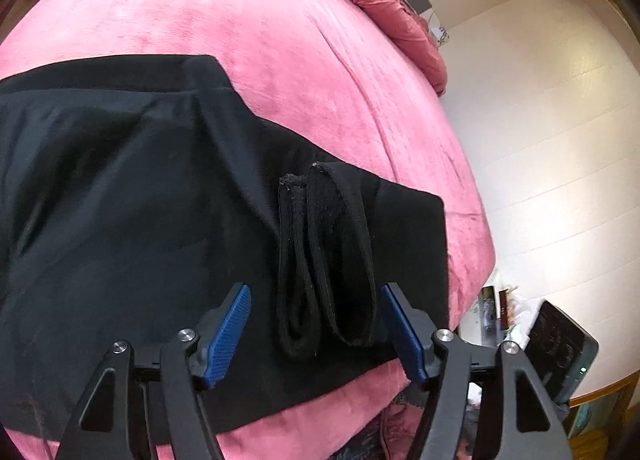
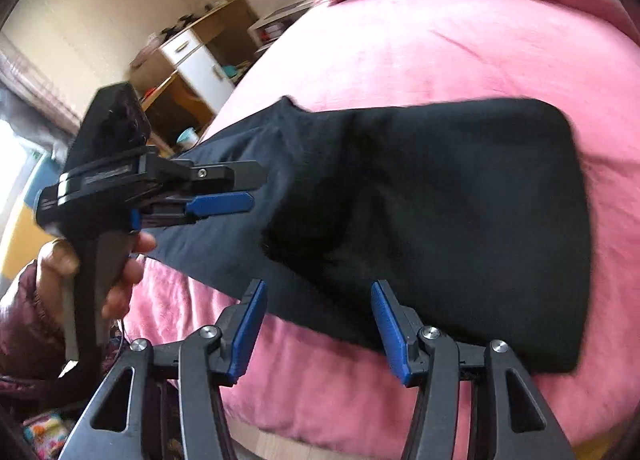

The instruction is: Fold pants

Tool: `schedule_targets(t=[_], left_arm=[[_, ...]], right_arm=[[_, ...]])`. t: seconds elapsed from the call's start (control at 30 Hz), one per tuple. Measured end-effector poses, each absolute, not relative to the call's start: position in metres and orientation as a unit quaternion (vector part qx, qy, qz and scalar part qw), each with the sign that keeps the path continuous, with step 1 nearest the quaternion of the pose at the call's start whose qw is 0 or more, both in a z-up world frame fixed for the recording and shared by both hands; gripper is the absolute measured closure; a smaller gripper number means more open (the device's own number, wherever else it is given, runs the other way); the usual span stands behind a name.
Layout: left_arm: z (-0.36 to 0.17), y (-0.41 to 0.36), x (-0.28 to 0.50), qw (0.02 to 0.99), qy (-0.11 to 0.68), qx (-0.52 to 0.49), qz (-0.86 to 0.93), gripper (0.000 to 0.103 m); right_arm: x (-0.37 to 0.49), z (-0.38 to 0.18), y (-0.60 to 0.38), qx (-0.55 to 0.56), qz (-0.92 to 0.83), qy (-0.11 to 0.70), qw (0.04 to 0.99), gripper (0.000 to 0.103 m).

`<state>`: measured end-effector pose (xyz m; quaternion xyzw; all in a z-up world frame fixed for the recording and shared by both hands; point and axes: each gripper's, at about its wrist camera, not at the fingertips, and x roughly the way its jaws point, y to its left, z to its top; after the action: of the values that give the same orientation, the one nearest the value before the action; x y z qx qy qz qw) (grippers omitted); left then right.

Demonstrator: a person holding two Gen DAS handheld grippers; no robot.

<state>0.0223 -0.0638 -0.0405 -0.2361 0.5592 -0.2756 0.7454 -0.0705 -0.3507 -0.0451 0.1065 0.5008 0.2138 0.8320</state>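
Both grippers, left point(image 1: 316, 334) and right point(image 2: 318, 330), gape wide over the pants' point(image 2: 440, 220) near edge, holding nothing, bare pink bed point(image 2: 440, 44) beyond the far edge.

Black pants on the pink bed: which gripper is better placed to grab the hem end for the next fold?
Probably left. The left gripper, open, straddles the stacked cuffs of the black pants on the pink bed. The right gripper, open, faces the wider end.

black pants point(image 2: 440, 212) lie on the pink bed point(image 2: 420, 52); both tools, right point(image 2: 318, 330) and left point(image 2: 248, 190), spread open.
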Motion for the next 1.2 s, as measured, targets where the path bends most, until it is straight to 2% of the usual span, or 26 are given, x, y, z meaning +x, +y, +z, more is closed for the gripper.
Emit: schedule_targets(t=[0.23,0.33,0.4,0.47,0.53,0.9,0.97,1.0,1.03,1.2], left_arm=[[-0.047,-0.098,0.025,0.726,0.576,-0.231,-0.296,0.035],[-0.052,-0.118,0.027,0.728,0.59,-0.199,-0.287,0.037],[-0.053,-0.124,0.026,0.734,0.589,-0.182,-0.285,0.049],[-0.053,-0.13,0.027,0.737,0.586,-0.17,-0.292,0.081],[-0.051,-0.131,0.03,0.742,0.581,-0.17,-0.288,0.089],[0.026,-0.096,0.016,0.767,0.47,-0.242,-0.363,0.092],[0.024,-0.088,0.012,0.772,0.47,-0.235,-0.356,0.092],[0.02,-0.087,0.01,0.773,0.475,-0.232,-0.351,0.092],[0.008,-0.084,0.01,0.772,0.489,-0.224,-0.338,0.092],[-0.058,-0.076,0.015,0.758,0.561,-0.195,-0.27,0.092]], right_arm=[[-0.115,-0.044,-0.43,0.14,0.102,0.507,0.844,0.048],[-0.13,-0.051,-0.458,0.146,0.058,0.516,0.842,0.048],[-0.137,-0.058,-0.471,0.154,0.038,0.523,0.838,0.048],[-0.14,-0.067,-0.48,0.166,0.026,0.529,0.831,0.048],[-0.135,-0.072,-0.476,0.169,0.02,0.532,0.829,0.047],[-0.098,-0.076,-0.461,0.171,-0.013,0.502,0.848,0.047],[-0.097,-0.072,-0.46,0.167,-0.025,0.489,0.855,0.058],[-0.096,-0.072,-0.458,0.161,-0.022,0.487,0.858,0.072],[-0.094,-0.072,-0.454,0.15,-0.02,0.49,0.858,0.078],[-0.089,-0.083,-0.433,0.08,-0.013,0.52,0.85,0.08]])
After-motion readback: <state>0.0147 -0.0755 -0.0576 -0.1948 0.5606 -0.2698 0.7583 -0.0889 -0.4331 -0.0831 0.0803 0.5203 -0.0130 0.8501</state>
